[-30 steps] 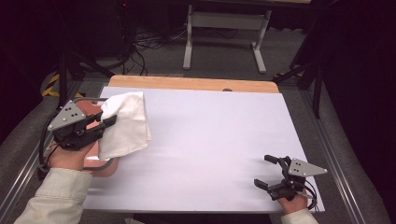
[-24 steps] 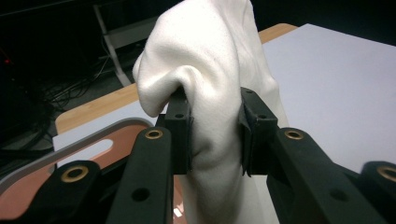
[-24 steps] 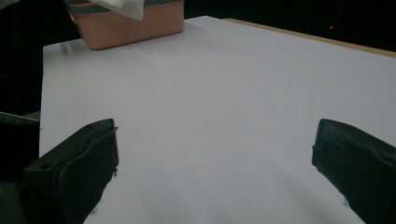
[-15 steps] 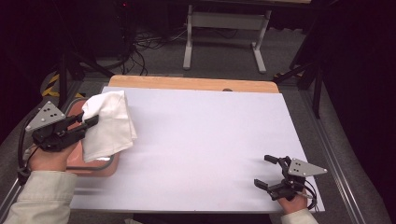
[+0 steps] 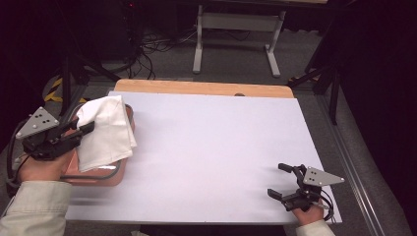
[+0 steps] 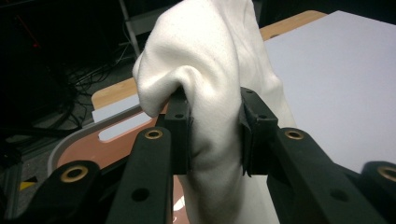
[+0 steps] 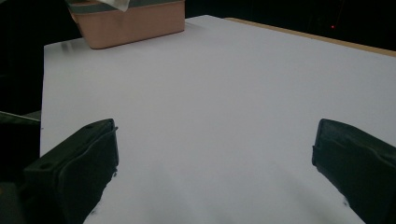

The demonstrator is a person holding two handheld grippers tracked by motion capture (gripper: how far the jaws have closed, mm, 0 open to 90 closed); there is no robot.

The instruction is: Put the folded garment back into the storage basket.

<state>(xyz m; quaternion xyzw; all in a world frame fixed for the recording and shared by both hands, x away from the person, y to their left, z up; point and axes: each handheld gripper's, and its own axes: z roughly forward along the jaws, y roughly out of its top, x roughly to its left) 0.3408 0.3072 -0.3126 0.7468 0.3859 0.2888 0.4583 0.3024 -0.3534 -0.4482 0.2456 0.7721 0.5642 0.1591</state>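
Note:
A white cloth (image 5: 105, 132) hangs bunched over a salmon-pink bin (image 5: 101, 175) at the table's left edge. My left gripper (image 5: 81, 129) is shut on the cloth; in the left gripper view the fabric (image 6: 212, 84) is pinched between both black jaws, and the bin's rim (image 6: 100, 137) lies below. My right gripper (image 5: 281, 181) rests near the front right corner of the white table top (image 5: 221, 147), jaws wide apart with nothing between them. The right gripper view looks across the bare table top (image 7: 224, 107) to the pink bin (image 7: 133, 21) far off.
A wooden strip (image 5: 196, 88) runs along the table's far edge. Beyond it stand a metal frame (image 5: 236, 29) and floor cables (image 5: 157, 44). A metal rail (image 5: 351, 162) borders the table's right side.
My left gripper has carried the cloth leftward, off the table's middle-left and over the pink bin. The right gripper has stayed put.

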